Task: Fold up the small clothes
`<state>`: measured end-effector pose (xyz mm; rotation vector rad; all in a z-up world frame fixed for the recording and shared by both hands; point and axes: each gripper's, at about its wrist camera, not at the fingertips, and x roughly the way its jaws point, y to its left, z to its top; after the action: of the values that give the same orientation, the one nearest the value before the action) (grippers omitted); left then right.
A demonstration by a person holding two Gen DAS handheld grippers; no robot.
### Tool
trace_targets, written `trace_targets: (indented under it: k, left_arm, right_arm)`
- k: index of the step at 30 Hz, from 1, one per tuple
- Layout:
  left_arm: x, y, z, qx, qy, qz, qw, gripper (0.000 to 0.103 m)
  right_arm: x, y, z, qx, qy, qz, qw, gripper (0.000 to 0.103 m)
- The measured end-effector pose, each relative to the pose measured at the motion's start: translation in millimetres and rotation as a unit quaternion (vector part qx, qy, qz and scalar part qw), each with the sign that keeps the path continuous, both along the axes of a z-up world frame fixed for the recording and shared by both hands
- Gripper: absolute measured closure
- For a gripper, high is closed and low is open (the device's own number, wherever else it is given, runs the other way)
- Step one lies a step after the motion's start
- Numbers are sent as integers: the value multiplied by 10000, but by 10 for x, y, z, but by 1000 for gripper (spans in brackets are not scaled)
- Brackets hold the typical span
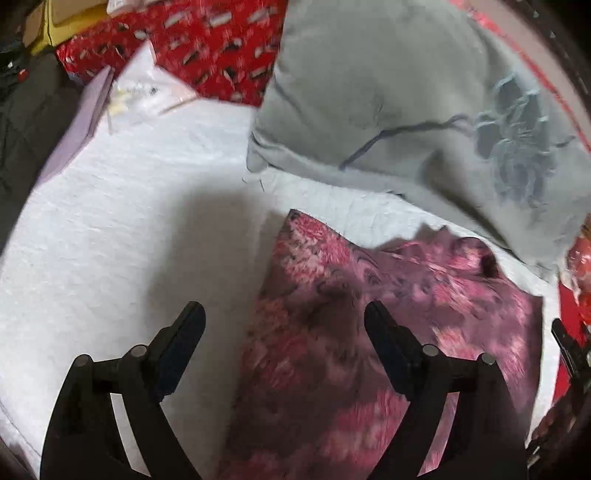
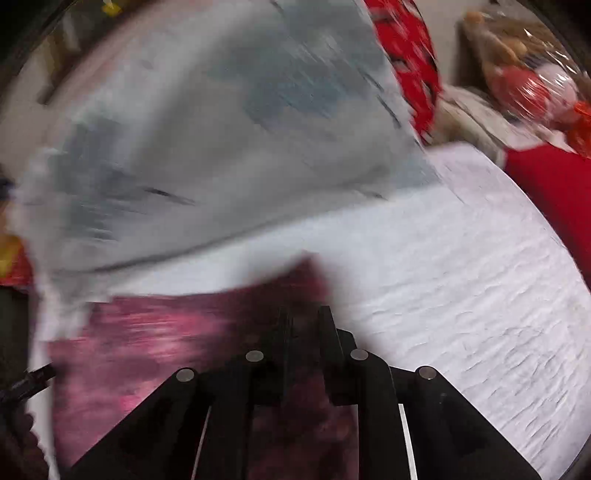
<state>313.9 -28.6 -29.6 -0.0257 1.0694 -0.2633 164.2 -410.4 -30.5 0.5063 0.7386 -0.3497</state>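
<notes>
- Left gripper [image 1: 284, 314] hangs wide apart over the pink floral cloth [image 1: 388, 314] on the white sheet [image 1: 129, 221]; nothing pinched.
- Right gripper [image 2: 304, 317] is clamped on that cloth's corner; grey pillow [image 2: 221, 129] just beyond.

Pink floral cloth [image 1: 369, 332], grey pillow [image 1: 388, 92] with blue flower, white sheet [image 1: 129, 221], red patterned fabric [image 1: 207, 40].

It was a home bedroom: a bed under a white sheet [image 1: 129, 206], a grey embroidered pillow [image 1: 388, 92] near its far edge, a red patterned blanket [image 1: 207, 44] beyond, cardboard boxes [image 1: 62, 18] stacked behind.
</notes>
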Motion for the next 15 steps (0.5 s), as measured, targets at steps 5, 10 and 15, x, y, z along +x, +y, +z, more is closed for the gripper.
trace_targets:
  k: [5,10,15]
  left_arm:
    - [-262,-49,-451,380,650,-350,9965,12]
    - [-362,215,-194,-208,617,-83,9978,13]
    - [-492,234,-463,622,790,-146,9948,12]
  right_arm:
    - [-83,368,-421,73,744,309,9967,50]
    - [-249,458,-161,-175,485,195,9985,50]
    - [-269,579,-442,-193,1188,311,9922,36]
